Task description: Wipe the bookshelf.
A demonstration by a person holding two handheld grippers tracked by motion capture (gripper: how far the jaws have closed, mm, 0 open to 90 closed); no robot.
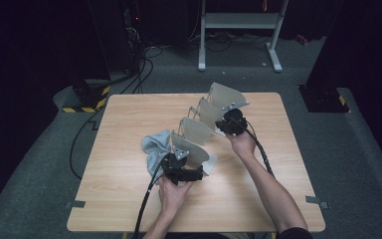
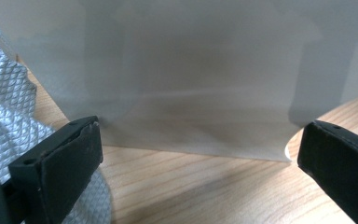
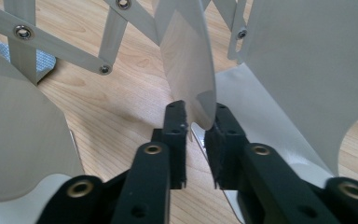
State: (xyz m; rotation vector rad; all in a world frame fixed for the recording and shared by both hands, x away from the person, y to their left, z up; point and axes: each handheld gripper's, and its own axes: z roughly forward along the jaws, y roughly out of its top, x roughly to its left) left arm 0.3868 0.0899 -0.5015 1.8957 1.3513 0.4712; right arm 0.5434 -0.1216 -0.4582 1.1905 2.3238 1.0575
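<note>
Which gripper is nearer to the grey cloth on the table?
The left. The left gripper is right beside the grey cloth, at the rack's near end. The right gripper is farther back, its jaws around a panel of the folding rack.

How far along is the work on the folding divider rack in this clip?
Done: the rack stands stretched out along the table, its scissor links spread. In hand: the right gripper has one panel's edge between nearly closed jaws; the left gripper sits open facing the end panel. Left, probably: the grey cloth beside the rack lies untouched.
</note>
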